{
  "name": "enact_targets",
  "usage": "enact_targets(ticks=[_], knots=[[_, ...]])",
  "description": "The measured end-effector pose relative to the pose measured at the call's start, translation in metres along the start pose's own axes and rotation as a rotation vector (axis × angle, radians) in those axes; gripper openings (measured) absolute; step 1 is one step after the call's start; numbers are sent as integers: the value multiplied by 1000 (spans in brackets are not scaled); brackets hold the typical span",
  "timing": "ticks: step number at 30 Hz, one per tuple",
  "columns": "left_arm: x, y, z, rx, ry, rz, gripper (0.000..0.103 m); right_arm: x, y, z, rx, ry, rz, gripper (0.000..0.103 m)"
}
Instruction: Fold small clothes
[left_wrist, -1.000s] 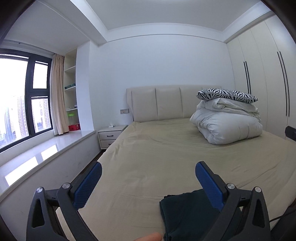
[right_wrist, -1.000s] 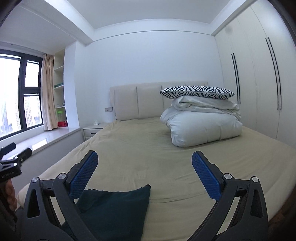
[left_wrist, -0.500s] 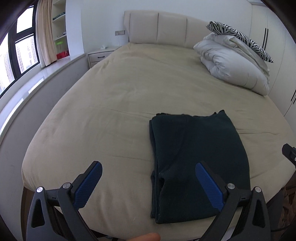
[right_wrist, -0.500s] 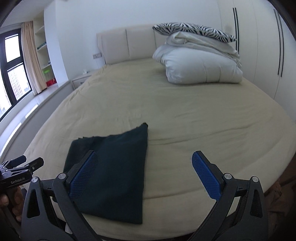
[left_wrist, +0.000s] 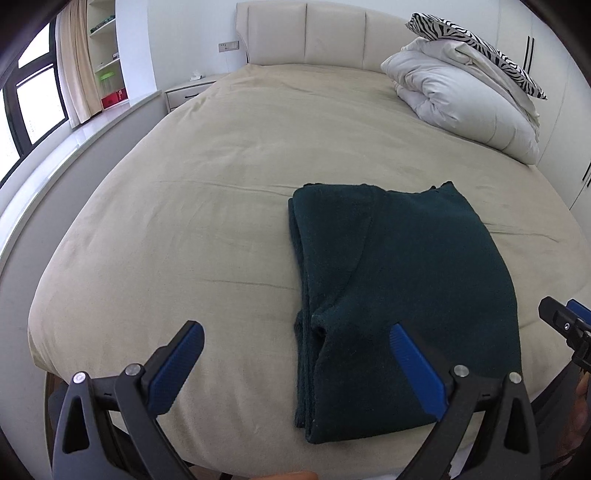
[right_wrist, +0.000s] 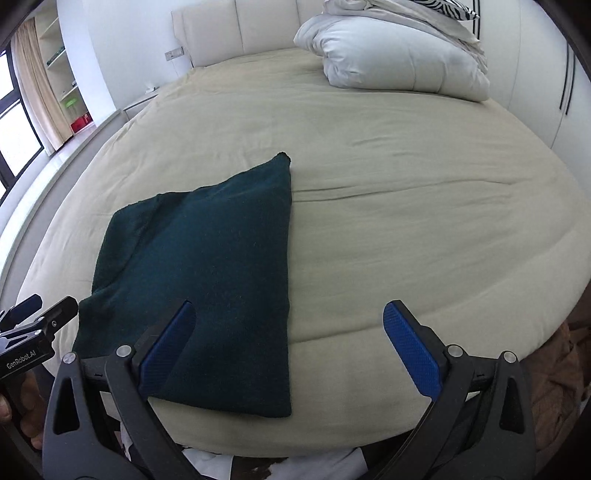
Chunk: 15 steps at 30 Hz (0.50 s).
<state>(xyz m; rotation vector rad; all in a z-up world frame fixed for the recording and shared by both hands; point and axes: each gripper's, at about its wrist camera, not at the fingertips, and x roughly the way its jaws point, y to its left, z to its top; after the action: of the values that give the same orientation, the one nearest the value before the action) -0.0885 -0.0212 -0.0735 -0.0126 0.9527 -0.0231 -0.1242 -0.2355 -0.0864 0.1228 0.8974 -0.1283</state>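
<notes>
Nearest, the left gripper (left_wrist: 293, 345) and right gripper (right_wrist: 288, 319) both hang with fingers spread wide and nothing between them, probably poised to pinch the near corners. Just beyond, the dark green garment (left_wrist: 399, 295) lies flat at the bed's (left_wrist: 207, 229) foot edge, already doubled lengthwise, within easy reach. Farther back, a white duvet (left_wrist: 461, 103) and zebra pillow (left_wrist: 476, 40) sit stacked by the headboard, well apart.
</notes>
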Motion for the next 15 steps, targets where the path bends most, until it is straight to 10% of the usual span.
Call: enact_targets(ticks=[15], knots=[[9,9,-3,-6,16,15,103,4,12,-4,-40,33,-4,103]])
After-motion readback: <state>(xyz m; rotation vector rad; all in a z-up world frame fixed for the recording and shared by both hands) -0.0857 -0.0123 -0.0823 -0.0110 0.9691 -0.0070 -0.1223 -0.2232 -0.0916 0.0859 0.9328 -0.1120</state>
